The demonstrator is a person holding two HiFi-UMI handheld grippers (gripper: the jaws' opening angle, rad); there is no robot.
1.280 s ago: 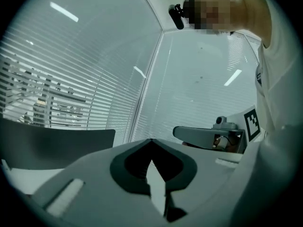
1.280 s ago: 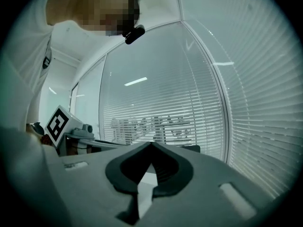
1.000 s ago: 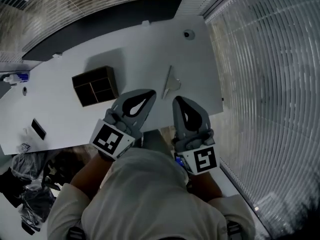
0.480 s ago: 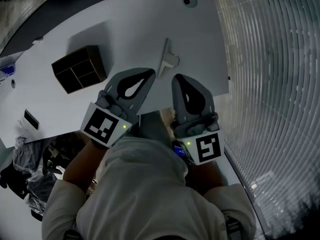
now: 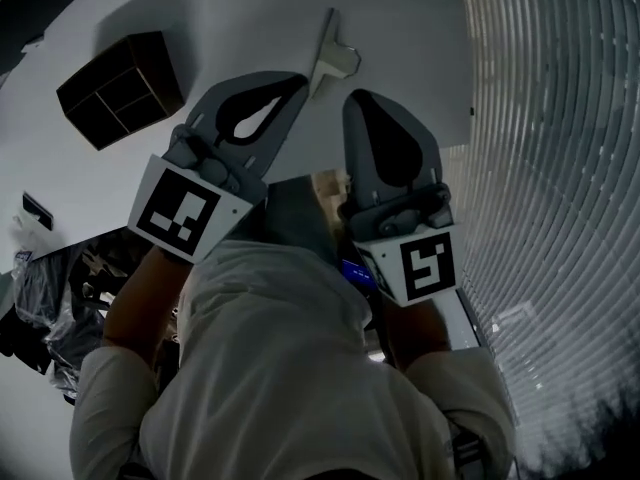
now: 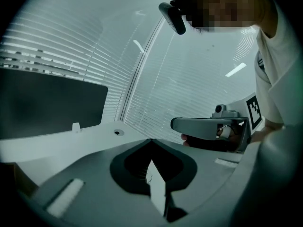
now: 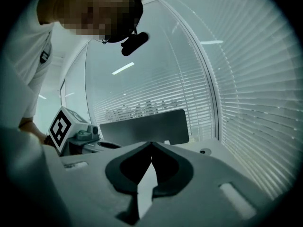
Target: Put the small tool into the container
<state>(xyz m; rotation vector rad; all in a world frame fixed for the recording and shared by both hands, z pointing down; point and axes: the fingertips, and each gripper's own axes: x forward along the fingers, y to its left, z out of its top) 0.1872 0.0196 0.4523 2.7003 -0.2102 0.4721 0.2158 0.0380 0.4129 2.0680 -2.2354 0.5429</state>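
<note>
**Clerk:** Item one, the small tool (image 5: 326,53). Location?

**Checker:** It lies flat on the white table (image 5: 400,28). It is pale and slim, with a short stub on one side. It sits outside the container, just ahead of the two gripper tips and nearer the left one.

**Clerk:** Item two, the container (image 5: 120,88).

**Checker:** A dark box with four compartments in a square, open side up, on the same table. It stands well to the left of the tool and apart from both grippers.

**Clerk:** Item three, the left gripper (image 5: 298,78).

**Checker:** Its marker cube faces the person's body and its nose points across the table toward the tool. In the left gripper view the two fingers meet at the tip with nothing between them. From the head view I cannot tell whether the tip touches the tool.

**Clerk:** Item four, the right gripper (image 5: 360,98).

**Checker:** It sits alongside the left one, near but not touching, pointing the same way. In the right gripper view the fingers are pressed together with nothing held.

**Clerk:** Sundries?

**Checker:**
- One small dark flat object (image 5: 38,211) near the table's left edge.
- A dark panel (image 7: 142,126) along the far edge.
- A round hole (image 7: 202,151) in the tabletop on the window side.
- Slatted blinds (image 5: 560,168) to the right.
- Dark bags (image 5: 40,308) on the floor below the table's left end.
</note>
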